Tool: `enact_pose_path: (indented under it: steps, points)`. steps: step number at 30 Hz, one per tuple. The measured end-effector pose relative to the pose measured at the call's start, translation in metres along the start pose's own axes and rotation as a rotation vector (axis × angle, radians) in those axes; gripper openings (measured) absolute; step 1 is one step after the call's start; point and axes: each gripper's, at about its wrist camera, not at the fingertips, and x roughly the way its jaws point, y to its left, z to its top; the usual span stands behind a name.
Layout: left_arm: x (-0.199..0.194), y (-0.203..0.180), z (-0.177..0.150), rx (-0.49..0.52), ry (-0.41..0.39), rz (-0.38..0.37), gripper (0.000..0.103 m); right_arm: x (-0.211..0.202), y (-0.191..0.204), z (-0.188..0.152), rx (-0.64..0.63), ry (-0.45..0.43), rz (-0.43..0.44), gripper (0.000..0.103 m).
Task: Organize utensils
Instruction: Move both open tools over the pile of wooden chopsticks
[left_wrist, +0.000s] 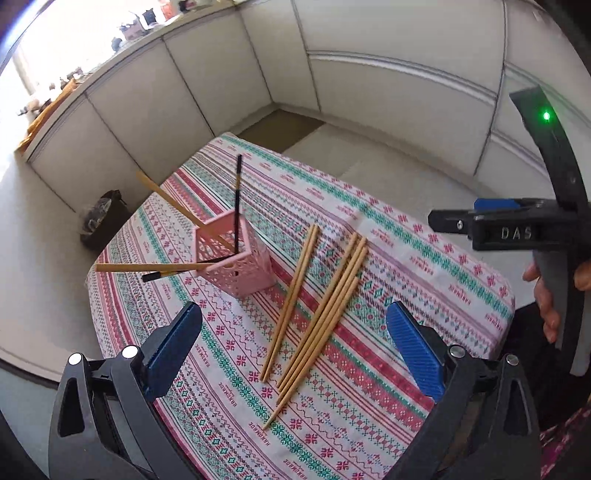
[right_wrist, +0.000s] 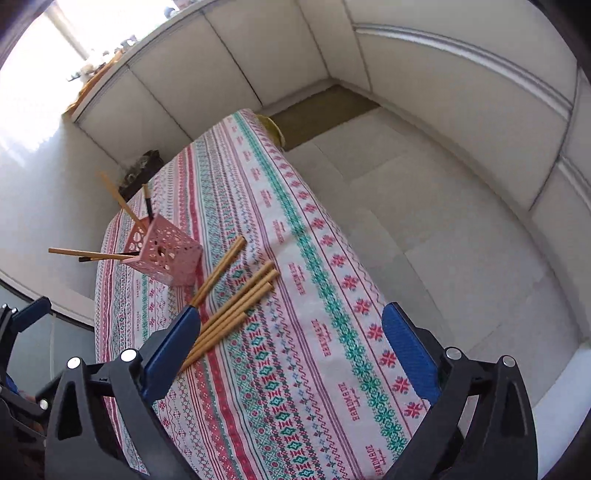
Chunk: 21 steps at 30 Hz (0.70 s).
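A pink perforated holder (left_wrist: 236, 258) (right_wrist: 166, 254) stands on the patterned tablecloth (left_wrist: 424, 266) (right_wrist: 295, 387). Several wooden and black chopsticks lean out of it. Several loose wooden chopsticks (left_wrist: 325, 314) (right_wrist: 236, 306) lie on the cloth to its right. My left gripper (left_wrist: 294, 309) hovers open above the loose chopsticks, with nothing between its blue pads. My right gripper (right_wrist: 291, 312) is open and empty over bare cloth, its left finger just over the near ends of the chopsticks. In the left wrist view, the right gripper (left_wrist: 454, 218) enters from the right edge.
White partition panels (left_wrist: 369, 92) surround the table on the far side. A dark bin (left_wrist: 99, 221) sits on the floor beyond the table's left corner. A person's hand (left_wrist: 546, 302) grips the right tool's handle. The left gripper's finger (right_wrist: 33, 306) shows at the left edge.
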Motion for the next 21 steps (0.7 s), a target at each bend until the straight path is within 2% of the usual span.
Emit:
enact_pose_path:
  steps: [3,5,7,9,11,13,14,16,18,21]
  points:
    - [0.033,-0.016,-0.002,0.102,0.089,-0.001,0.096,0.011,-0.024,-0.003,0.088,0.052,0.017,0.096]
    - [0.053,-0.020,-0.003,0.136,0.129,-0.018,0.095,0.012,-0.035,0.000,0.137,0.056,0.041,0.096]
    - [0.071,-0.020,-0.002,0.146,0.179,-0.064,0.081,0.009,-0.040,0.003,0.171,0.048,0.064,0.096]
    - [0.088,-0.018,0.000,0.152,0.234,-0.103,0.079,0.010,-0.044,0.005,0.195,0.059,0.087,0.096]
    - [0.101,-0.019,0.002,0.191,0.268,-0.108,0.073,0.015,-0.046,0.005,0.214,0.095,0.112,0.096]
    - [0.111,-0.019,0.004,0.241,0.299,-0.113,0.061,0.020,-0.047,0.004,0.230,0.134,0.134,0.096]
    - [0.116,-0.019,0.006,0.256,0.310,-0.113,0.060,0.022,-0.047,0.003,0.238,0.149,0.143,0.096]
    - [0.123,-0.018,0.009,0.273,0.330,-0.128,0.046,0.025,-0.047,0.002,0.244,0.169,0.158,0.096]
    - [0.132,-0.018,0.014,0.283,0.350,-0.139,0.038,0.026,-0.047,0.002,0.247,0.173,0.166,0.096]
    - [0.142,-0.021,0.021,0.301,0.352,-0.149,0.030,0.026,-0.050,0.003,0.265,0.181,0.181,0.096]
